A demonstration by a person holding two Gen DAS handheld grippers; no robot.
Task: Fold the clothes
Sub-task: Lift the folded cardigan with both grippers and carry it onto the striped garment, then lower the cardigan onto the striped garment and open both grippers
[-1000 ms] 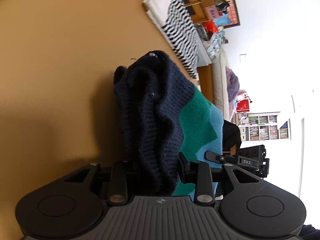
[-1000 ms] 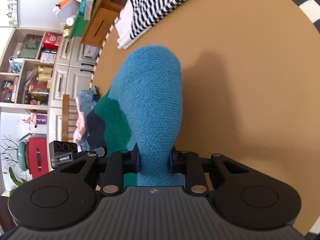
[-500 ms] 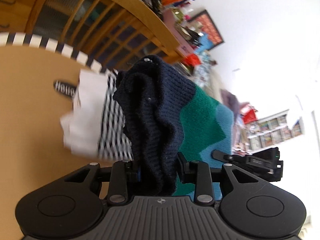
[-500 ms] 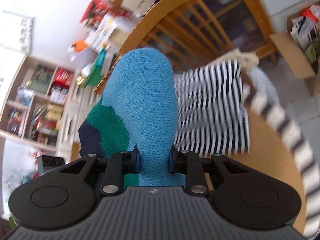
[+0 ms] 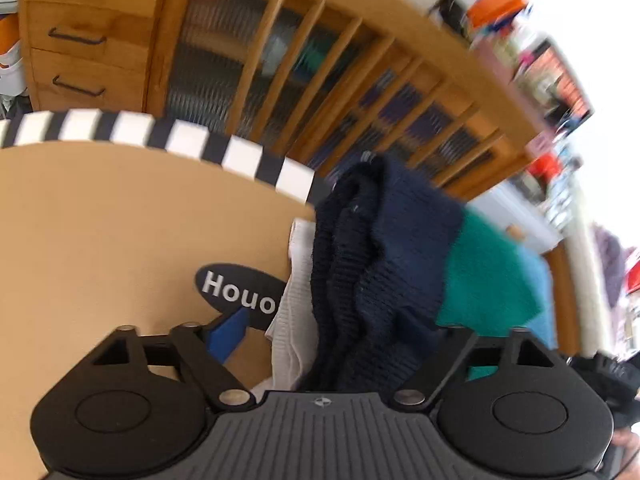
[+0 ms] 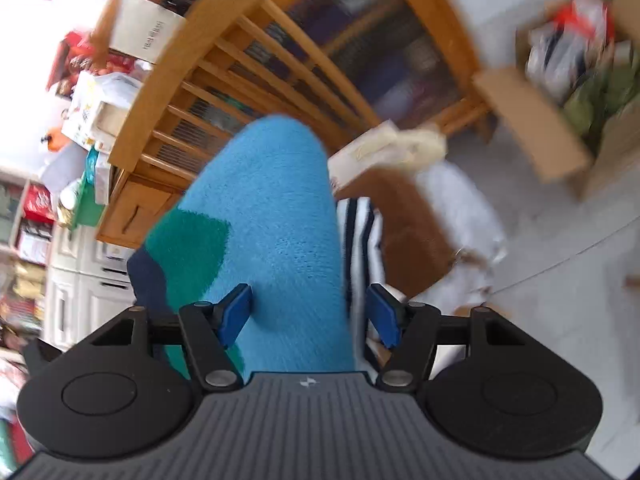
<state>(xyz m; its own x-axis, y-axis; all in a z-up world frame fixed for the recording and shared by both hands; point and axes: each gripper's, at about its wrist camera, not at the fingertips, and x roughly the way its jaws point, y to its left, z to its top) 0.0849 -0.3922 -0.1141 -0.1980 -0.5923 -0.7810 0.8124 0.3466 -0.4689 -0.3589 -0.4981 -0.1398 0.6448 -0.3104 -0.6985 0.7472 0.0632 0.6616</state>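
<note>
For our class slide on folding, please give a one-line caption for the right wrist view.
Open right gripper straddling a blue sweater, with a wooden cabinet beyond.

Daylight, bright; the upper right of the left wrist view is blown out to white. Motion blur smears the far wooden cabinet (image 5: 320, 80) and the clutter in both views. Near gripper bodies stay sharp. Fisheye bends straight lines toward the edges; corners are vignetted black.
</note>
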